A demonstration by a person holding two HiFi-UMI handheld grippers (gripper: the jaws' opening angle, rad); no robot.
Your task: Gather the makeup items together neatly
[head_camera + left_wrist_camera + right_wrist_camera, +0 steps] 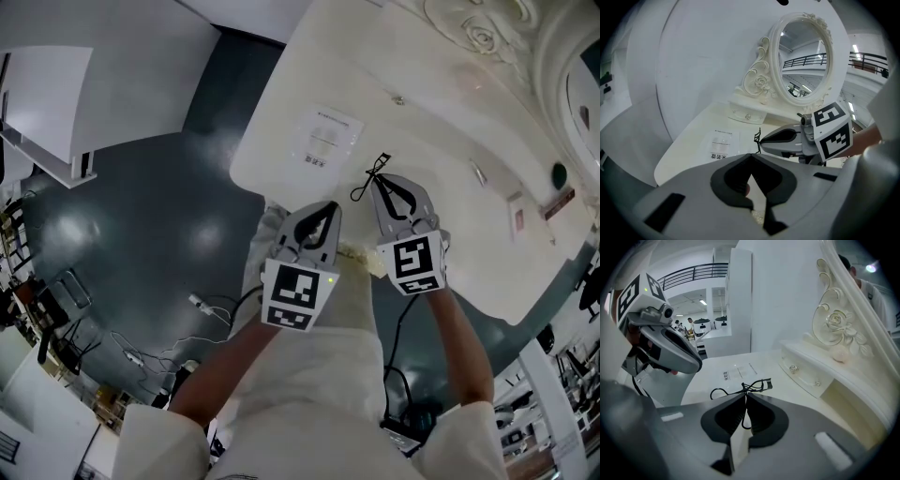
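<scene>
White and smooth, the dressing table [422, 84] fills the head view from 12 to 3 o'clock. It stands over a dark, shiny floor [141, 234]. A flat sheet of paper [325, 138] with small print lies on the table near its 9 o'clock edge.

Only the left gripper view shows the oval mirror [806, 56] from the front, at 1 o'clock. Its curly cream frame looks like icing. Only the right gripper view shows the carved rose [836, 319] up close at 2 o'clock, and a little round drawer knob [793, 368] under it.

The right gripper [744, 397] has its grey jaws squeezed tight on the eyelash curler [757, 385]. The curler is thin, black and made of bent wire, with a loop handle. It pokes out past the jaw tips toward 12 o'clock, over the table just below the paper. I cannot tell if it touches the table.

The left gripper [751, 157] has its jaw tips pressed together with nothing in them. It sits just beside the right one, at its 8 o'clock in the head view.
</scene>
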